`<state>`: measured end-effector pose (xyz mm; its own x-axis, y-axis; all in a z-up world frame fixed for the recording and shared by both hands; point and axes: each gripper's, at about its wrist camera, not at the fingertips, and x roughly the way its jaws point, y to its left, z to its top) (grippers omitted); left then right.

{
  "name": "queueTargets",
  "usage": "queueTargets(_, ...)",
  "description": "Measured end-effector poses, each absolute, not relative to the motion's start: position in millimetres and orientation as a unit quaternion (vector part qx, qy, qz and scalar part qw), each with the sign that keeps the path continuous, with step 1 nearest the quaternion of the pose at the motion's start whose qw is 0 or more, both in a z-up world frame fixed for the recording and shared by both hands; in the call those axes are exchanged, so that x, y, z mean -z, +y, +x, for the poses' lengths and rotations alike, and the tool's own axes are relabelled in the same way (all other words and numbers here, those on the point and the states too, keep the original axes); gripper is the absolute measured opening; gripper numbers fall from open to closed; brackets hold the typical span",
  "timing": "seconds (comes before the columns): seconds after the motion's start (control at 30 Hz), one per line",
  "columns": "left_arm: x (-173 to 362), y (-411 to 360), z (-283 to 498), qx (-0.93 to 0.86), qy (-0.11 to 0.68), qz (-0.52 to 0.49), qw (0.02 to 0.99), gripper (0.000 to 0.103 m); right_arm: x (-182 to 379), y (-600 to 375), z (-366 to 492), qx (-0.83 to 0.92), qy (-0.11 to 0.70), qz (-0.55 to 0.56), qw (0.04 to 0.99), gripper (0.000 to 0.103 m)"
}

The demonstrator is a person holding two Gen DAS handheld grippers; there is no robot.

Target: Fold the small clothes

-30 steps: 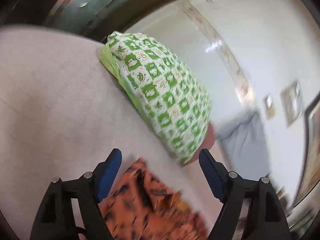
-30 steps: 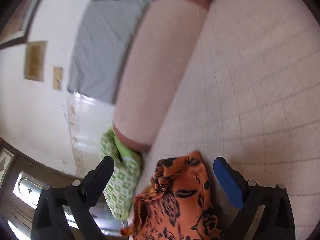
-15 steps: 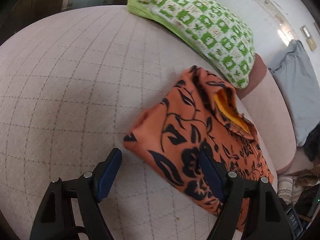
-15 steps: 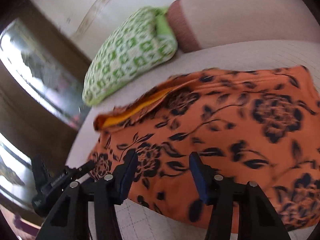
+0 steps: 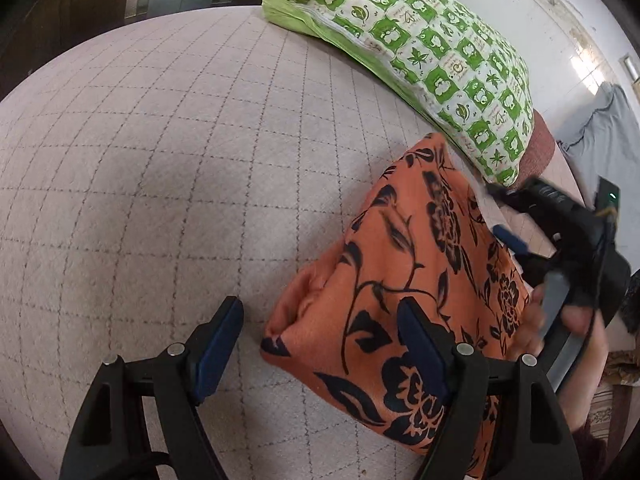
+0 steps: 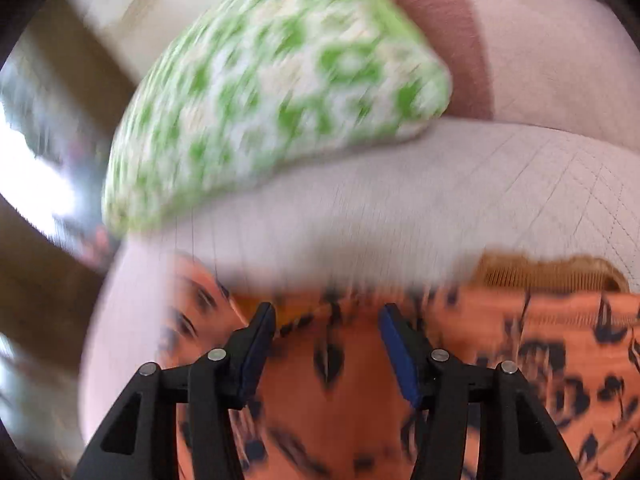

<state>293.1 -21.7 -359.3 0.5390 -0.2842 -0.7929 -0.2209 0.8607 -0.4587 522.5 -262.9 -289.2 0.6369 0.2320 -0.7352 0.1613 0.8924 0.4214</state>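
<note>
Quilted bed (image 5: 160,160) — one orange garment (image 5: 400,280), one green pillow (image 5: 420,40), two tools

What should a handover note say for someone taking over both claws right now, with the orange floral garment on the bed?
Left claw: open, low over the bedspread, at the near corner of the orange floral garment; one finger over the cloth, nothing gripped.
Right claw: jaws have just been closing and now stand partly open above the garment's far side; no grip visible, view blurred.
Garment: lies as a folded bundle on the bedspread, beside the green checked pillow.
Done: at least one fold seems in place.
Left: probably check the edges, tidy or fold once more, then set it aside.
</note>
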Motion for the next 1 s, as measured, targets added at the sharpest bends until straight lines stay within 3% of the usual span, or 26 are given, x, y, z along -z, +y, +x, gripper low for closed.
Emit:
queueTargets(0.1, 358.0, -16.7, 294.8, 0.023, 0.477, -0.277, 0.833, 0.079, 279.1, -289.5, 511.8, -0.013, 0.395, 0.292, 0.871, 0.058)
queueTargets(0.23, 347.7, -23.7, 294.2, 0.036, 0.464, -0.269, 0.843, 0.079, 265.1, -310.0, 455.5, -0.013, 0.386, 0.271, 0.882, 0.058)
queueTargets(0.43, 330.4, -67.9, 281.6, 0.049, 0.447, -0.151, 0.880, 0.080, 254.6, -374.3, 302.7, 0.035, 0.375, 0.270, 0.886, 0.058)
queueTargets(0.53, 344.3, -87.4, 285.6, 0.032, 0.471, -0.092, 0.877, 0.082, 273.0, -407.6, 237.9, 0.063, 0.380, 0.321, 0.865, 0.062)
queueTargets(0.63, 358.3, -95.7, 291.7, 0.012, 0.484, -0.054, 0.873, 0.091, 326.7, -442.0, 184.5, 0.098, 0.414, 0.413, 0.805, 0.064)
queueTargets(0.8, 344.7, -76.6, 283.5, 0.012, 0.483, -0.115, 0.868, 0.091, 298.1, -448.9, 147.8, 0.073, 0.347, 0.442, 0.824, 0.068)
queueTargets(1.0, 320.8, -84.9, 245.9, 0.043, 0.445, -0.109, 0.888, 0.091, 286.6, -446.5, 100.0, 0.056, 0.301, 0.479, 0.822, 0.070)
